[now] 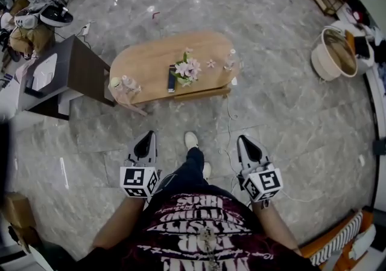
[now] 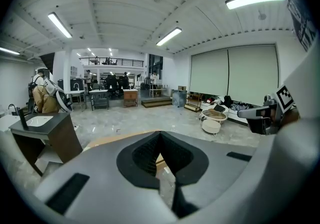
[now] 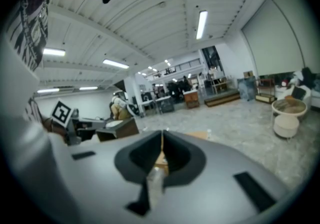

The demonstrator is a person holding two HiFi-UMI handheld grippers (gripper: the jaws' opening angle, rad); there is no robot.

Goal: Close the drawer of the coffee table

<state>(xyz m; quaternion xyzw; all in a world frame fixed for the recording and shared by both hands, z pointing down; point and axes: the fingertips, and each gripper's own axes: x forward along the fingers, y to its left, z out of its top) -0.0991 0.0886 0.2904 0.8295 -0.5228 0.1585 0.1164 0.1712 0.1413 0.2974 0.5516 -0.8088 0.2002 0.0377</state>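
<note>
The oval wooden coffee table [image 1: 157, 64] stands in the middle of the floor, with pink flowers [image 1: 187, 70] and a dark remote [image 1: 171, 78] on top. Its drawer [image 1: 202, 92] sticks out a little under the near edge. My left gripper [image 1: 148, 136] and right gripper [image 1: 243, 139] are both shut and empty. They hover side by side well short of the table and point toward it. In the left gripper view the jaws meet at the left gripper's tip [image 2: 160, 136], with the tabletop [image 2: 107, 140] just beyond. The right gripper [image 3: 162, 136] likewise shows closed jaws.
A dark cabinet with a white basin [image 1: 63, 73] stands left of the table. A round pale basket [image 1: 333, 52] sits at the far right. The person's shoe [image 1: 191, 140] is on the grey marble floor between the grippers. A cable [image 1: 230, 143] trails on the floor.
</note>
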